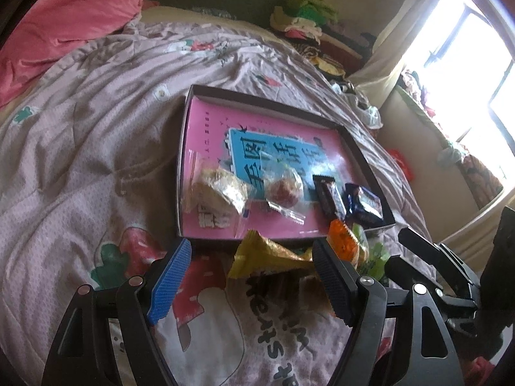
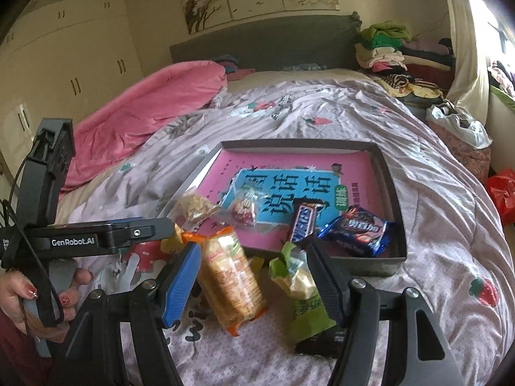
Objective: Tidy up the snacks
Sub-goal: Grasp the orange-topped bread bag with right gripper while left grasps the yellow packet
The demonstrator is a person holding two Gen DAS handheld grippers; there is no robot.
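Your left gripper (image 1: 251, 267) hovers with jaws apart around a crinkled yellow foil snack packet (image 1: 270, 257) on the lilac quilt (image 1: 80, 144), pads not pressing. Your right gripper (image 2: 254, 273) stands spread around a clear-wrapped cracker stack (image 2: 228, 276); whether it touches, you cannot tell. The shallow dark cardboard tray (image 2: 391, 173) sits at twelve o'clock.

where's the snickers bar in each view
Left wrist: snickers bar lies in the tray's near right part, left of the blue packet.
Right wrist: snickers bar sits centre, at the tray's near edge.
Shared landmark: the pink book lining the tray.
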